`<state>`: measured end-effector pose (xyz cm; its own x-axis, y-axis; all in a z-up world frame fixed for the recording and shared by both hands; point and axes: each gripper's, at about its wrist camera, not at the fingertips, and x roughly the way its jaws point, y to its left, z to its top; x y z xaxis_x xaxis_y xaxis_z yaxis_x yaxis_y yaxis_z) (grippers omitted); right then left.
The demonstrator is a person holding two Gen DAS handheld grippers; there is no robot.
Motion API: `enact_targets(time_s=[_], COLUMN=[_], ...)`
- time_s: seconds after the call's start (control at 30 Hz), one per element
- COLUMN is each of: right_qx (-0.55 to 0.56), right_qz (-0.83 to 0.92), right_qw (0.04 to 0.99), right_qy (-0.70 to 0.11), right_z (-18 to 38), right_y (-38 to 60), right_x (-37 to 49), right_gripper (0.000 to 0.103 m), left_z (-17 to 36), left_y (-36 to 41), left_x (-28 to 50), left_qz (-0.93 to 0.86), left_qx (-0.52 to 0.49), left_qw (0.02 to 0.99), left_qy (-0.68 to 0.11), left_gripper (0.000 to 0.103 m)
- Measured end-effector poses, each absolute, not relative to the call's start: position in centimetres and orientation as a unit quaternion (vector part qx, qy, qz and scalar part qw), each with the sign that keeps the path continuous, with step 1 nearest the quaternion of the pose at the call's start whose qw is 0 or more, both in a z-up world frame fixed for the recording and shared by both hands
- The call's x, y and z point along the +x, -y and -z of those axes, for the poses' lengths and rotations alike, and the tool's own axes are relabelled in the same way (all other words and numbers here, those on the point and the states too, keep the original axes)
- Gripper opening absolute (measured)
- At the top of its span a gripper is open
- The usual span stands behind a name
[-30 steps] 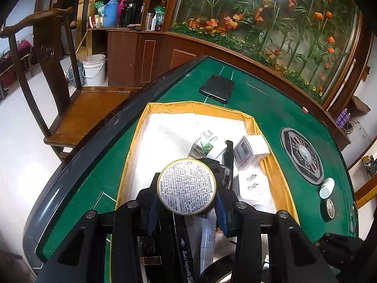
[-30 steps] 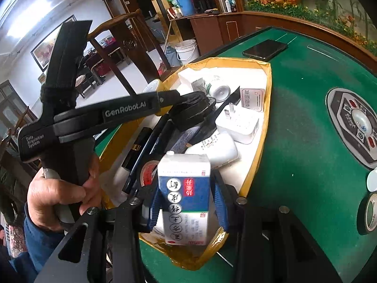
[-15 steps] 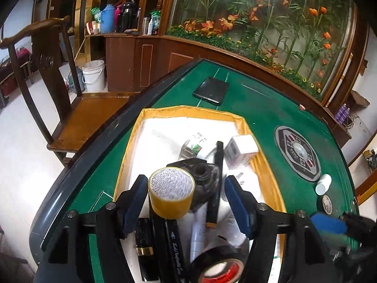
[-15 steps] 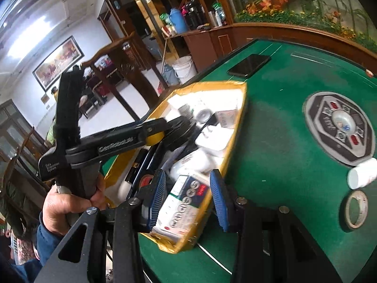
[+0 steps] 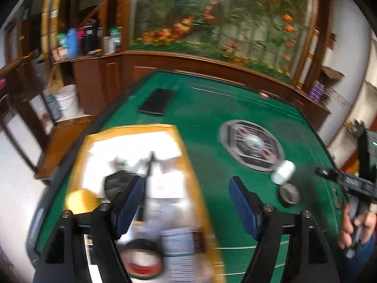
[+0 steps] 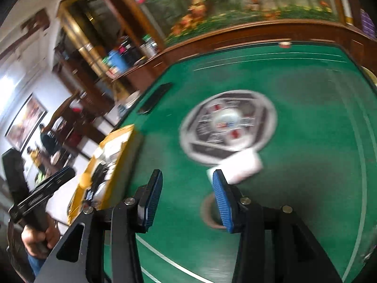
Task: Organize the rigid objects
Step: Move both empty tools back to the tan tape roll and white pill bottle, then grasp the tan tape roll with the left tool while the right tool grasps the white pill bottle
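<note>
My left gripper [image 5: 186,202] hangs over the right rim of the yellow-rimmed tray [image 5: 188,165], its jaws opening with nothing between them. In the tray lie a yellow tape roll [image 5: 80,199], a black tape roll [image 5: 141,261] and a blue-and-white medicine box [image 5: 179,254], all blurred. My right gripper [image 6: 188,198] is over the green felt to the right of the tray [image 6: 122,151], jaws opening and empty. Just beyond it lie a white bottle [image 6: 235,167] on its side and a thin tape ring [image 6: 208,210], partly hidden by the right finger. In the left wrist view the bottle [image 5: 284,172] and the ring [image 5: 289,193] lie near each other.
A round dial panel [image 6: 227,127] is set in the middle of the green table [image 6: 306,108]. A black phone [image 5: 156,101] lies beyond the tray. A wooden chair [image 5: 63,146] stands left of the table. A hand [image 5: 353,231] holds the right gripper at the right edge.
The left gripper let go of the yellow tape roll in the tray and swung right. The right gripper released the medicine box in the tray and swung right over the felt.
</note>
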<state>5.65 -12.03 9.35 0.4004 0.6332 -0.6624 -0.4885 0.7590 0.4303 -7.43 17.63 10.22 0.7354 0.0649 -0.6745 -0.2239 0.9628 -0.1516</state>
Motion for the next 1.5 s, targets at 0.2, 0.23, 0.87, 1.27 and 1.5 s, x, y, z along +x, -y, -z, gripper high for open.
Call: enact_targets(time_s=[0.2, 0.23, 0.87, 1.27, 1.5], right_qx=[0.142, 0.151, 0.238, 0.153, 0.051], right_qz=[-0.283, -0.276, -0.283, -0.278, -0.294], right_qw=[0.846, 0.844, 0.805, 0.832, 0.838], right_qy=[-0.430, -0.435, -0.464, -0.454, -0.457], right_z=[-7.1, -6.7, -5.6, -5.8, -5.3], right_y=[18.0, 18.6, 20.3, 17.9, 11.9], right_x=[8.3, 8.7, 9.8, 9.3, 9.1], right_gripper=[0.047, 0.047, 0.058, 0.062, 0.067], left_z=[-8.1, -7.6, -1.3, -1.1, -1.0], left_y=[-7.8, -6.4, 1.6, -3.4, -4.0], left_x=[-3.8, -3.4, 3.9, -1.1, -1.3], left_qz=[0.007, 0.017, 0.028, -0.005, -0.005], left_qx=[-0.046, -0.036, 0.001, -0.028, -0.038], left_qw=[0.916, 0.914, 0.884, 0.892, 0.892], left_qy=[-0.397, -0.404, -0.466, -0.451, -0.450], left_gripper=[0.088, 0.088, 0.087, 0.063, 0.063])
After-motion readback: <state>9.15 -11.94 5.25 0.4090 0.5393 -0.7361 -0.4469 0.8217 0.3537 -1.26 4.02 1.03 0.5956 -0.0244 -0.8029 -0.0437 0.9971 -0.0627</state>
